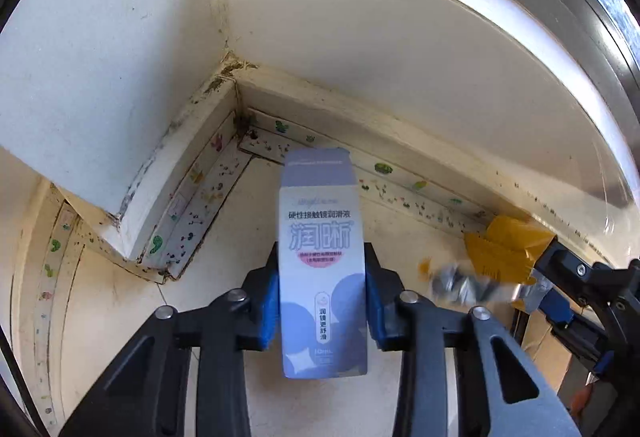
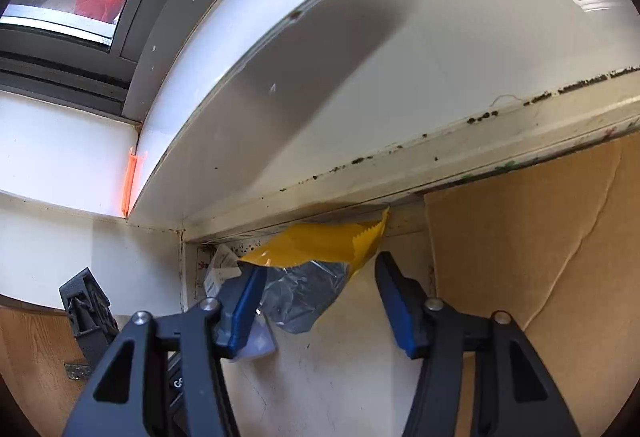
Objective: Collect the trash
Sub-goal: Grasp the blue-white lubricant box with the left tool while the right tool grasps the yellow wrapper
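A brown corrugated cardboard sheet (image 2: pixel 532 249) is leaning against the grimy white skirting board (image 2: pixel 400 173). A speckled, sticker-patterned strip (image 1: pixel 200 197) is running along the floor corner, and an orange plastic clip (image 2: pixel 130 181) is sitting by the dark window frame (image 2: pixel 132 21).

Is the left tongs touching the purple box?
Touching. The left wrist view shows the left tongs closed on the purple box, both blue pads pressed flat against its sides with no gap showing.
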Tool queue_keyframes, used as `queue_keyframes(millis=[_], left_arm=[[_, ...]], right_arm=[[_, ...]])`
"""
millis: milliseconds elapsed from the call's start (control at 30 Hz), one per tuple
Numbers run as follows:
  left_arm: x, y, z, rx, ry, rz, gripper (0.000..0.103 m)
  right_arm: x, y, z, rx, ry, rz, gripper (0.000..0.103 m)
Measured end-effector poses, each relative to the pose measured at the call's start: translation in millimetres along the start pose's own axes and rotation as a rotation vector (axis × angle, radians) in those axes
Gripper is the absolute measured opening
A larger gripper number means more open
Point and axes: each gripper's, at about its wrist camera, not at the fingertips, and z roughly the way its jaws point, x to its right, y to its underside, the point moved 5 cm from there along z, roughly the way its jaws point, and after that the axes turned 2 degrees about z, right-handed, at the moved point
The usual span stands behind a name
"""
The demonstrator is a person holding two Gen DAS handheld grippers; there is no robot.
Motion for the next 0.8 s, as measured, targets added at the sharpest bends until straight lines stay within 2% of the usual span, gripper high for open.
queue_keyframes(millis=[100,200,367,533,667,800], left_arm=[[4.4,10.9,-3.9,0.005,-0.023,0.023,0.033],[8.7,23.0,-10.1,-0.003,-0.022,0.042,0.033],[10.9,45.8,-33.9,0.004,-0.009,0.064,0.033],[16.3,77.1,-77.3,0.027,0.028,0.124,0.033],[16.6,108.6,-127.5,0.073,0.067,0.218,0.033],[8.9,139.5,-185.3,0.106,0.138,0.273,0.033]], right_arm=[[-6.2,5.1,2.3,-0.006,0.005,-0.041,0.015],[-11.4,13.2,-1.3,-0.004,0.023,-0.091,0.005],[-22.3,32.9,-16.9,-0.003,0.025,-0.133,0.001],[-34.1,64.5,-51.7,0.031,0.019,-0.175,0.001],[-43.1,108.7,-96.2,0.085,0.024,-0.21,0.001],[-46.3,160.8,-149.4,0.14,0.028,-0.216,0.001]])
